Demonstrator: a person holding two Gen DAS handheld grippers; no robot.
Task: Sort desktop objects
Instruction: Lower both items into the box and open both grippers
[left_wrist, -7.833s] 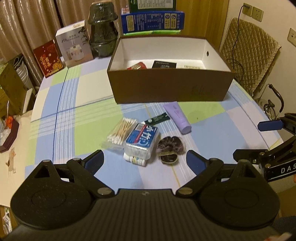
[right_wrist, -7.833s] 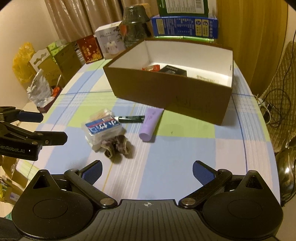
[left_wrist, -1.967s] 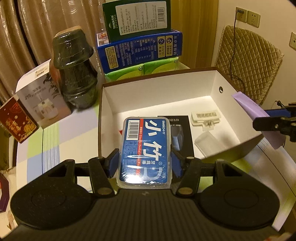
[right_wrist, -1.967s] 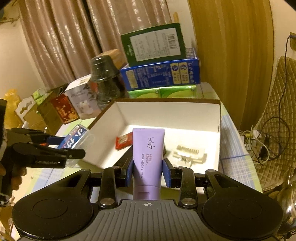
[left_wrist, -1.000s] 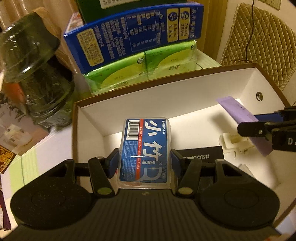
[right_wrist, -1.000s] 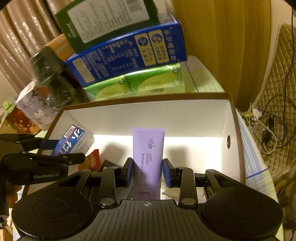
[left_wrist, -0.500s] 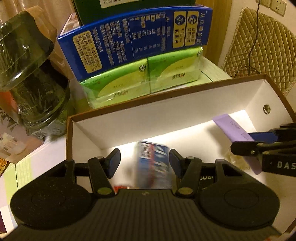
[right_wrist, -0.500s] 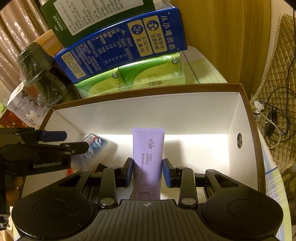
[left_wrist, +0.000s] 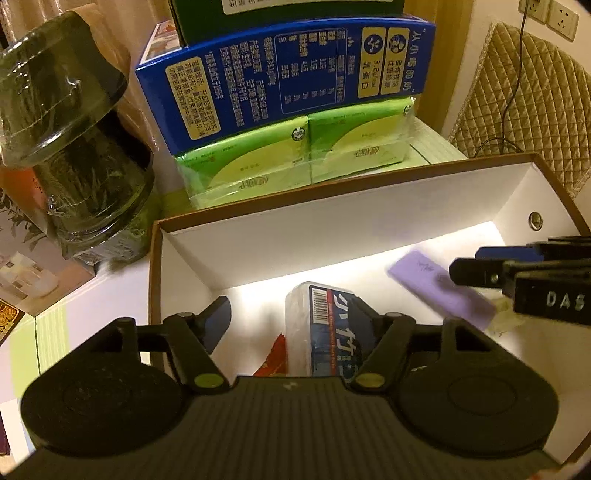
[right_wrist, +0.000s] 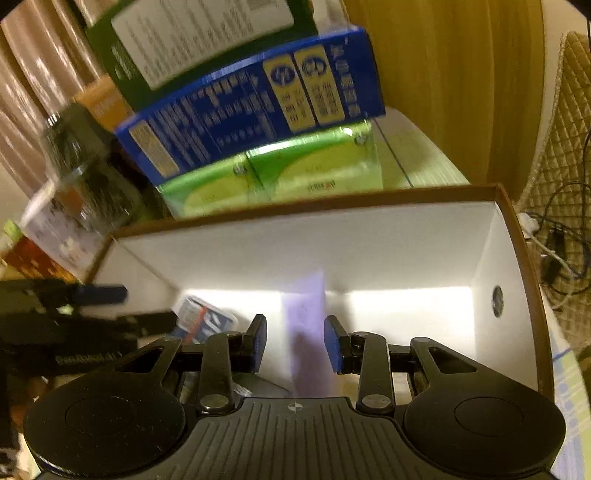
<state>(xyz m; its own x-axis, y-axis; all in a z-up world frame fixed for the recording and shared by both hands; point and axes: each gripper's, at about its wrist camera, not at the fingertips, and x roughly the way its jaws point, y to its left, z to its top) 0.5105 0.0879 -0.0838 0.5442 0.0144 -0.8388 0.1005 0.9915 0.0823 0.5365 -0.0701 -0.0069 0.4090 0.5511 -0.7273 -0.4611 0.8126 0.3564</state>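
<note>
Inside the box (left_wrist: 351, 206), near its left wall: the floss-pick case (left_wrist: 325, 325), lying on the floor below and between the left claw (left_wrist: 295, 321) pads, clear of both as they spread. Just left of it, a small packet (left_wrist: 275, 358). Further right, the tube (left_wrist: 439, 291), beside the right claw (right_wrist: 293, 341), between its widening pads. Behind the box, on the surface (left_wrist: 110, 291): stacked cartons (left_wrist: 288, 85). Left of the stack, a wrapped jar (left_wrist: 70, 155).
</note>
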